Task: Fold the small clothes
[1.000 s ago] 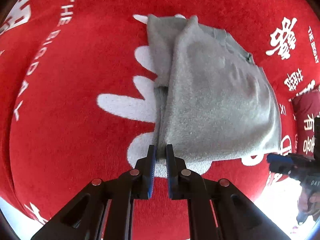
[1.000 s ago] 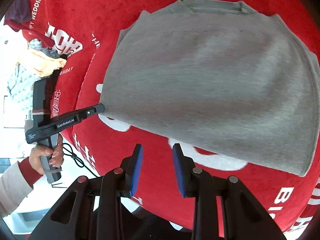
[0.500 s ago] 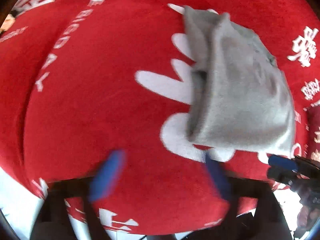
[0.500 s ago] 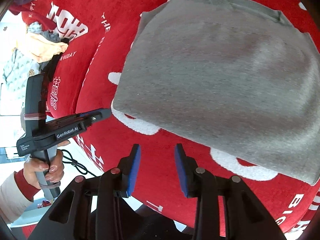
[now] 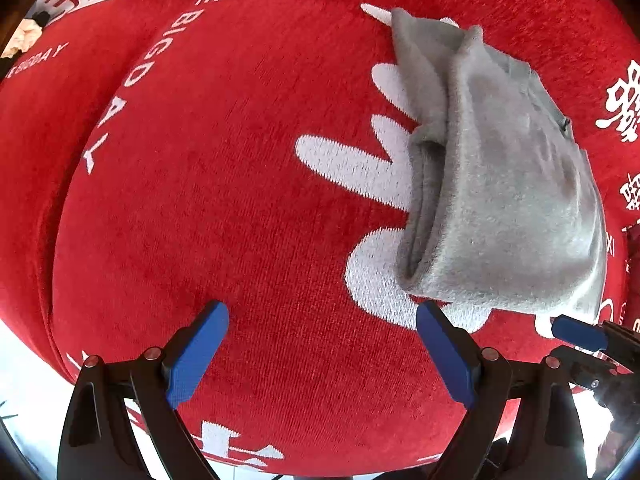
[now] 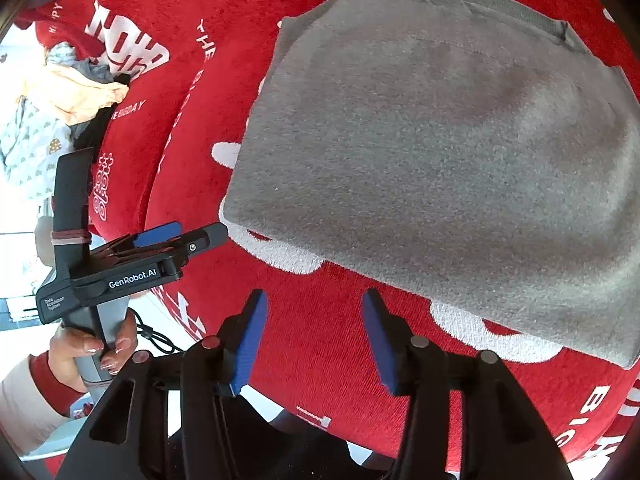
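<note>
Grey garment (image 6: pixel 432 168) lies folded on the red cloth (image 5: pixel 224 184) that covers the tabletop — flat, roughly rectangular, its ribbed collar band at the far edge in the right wrist view. It sits over a white printed figure (image 5: pixel 352 164) on the cloth; white lobes of the print show along the garment's near and left edges. In the left wrist view the folded layers gape a little at the near left corner, so the stacked edges are visible.

Left gripper (image 5: pixel 322 354): fingers spread wide apart, nothing between them, only bare red cloth below. Its right finger (image 5: pixel 444 350) stands just beside the garment's near corner; I cannot tell if it touches the fabric. A hand (image 6: pixel 86 350) with a red cuff grips its handle, seen from the right wrist view.

Right gripper (image 6: pixel 314 340): fingers apart and opening, nothing between them. It sits near the garment's near edge, clear of the fabric. Its blue tip also shows at the lower right of the left wrist view, close to the garment's other near corner.

Far left — a heap of other clothes (image 6: pixel 68 92), pale yellow, patterned and dark pieces, at the cloth's edge, well apart from the garment.

White lettering runs across the red cloth.
</note>
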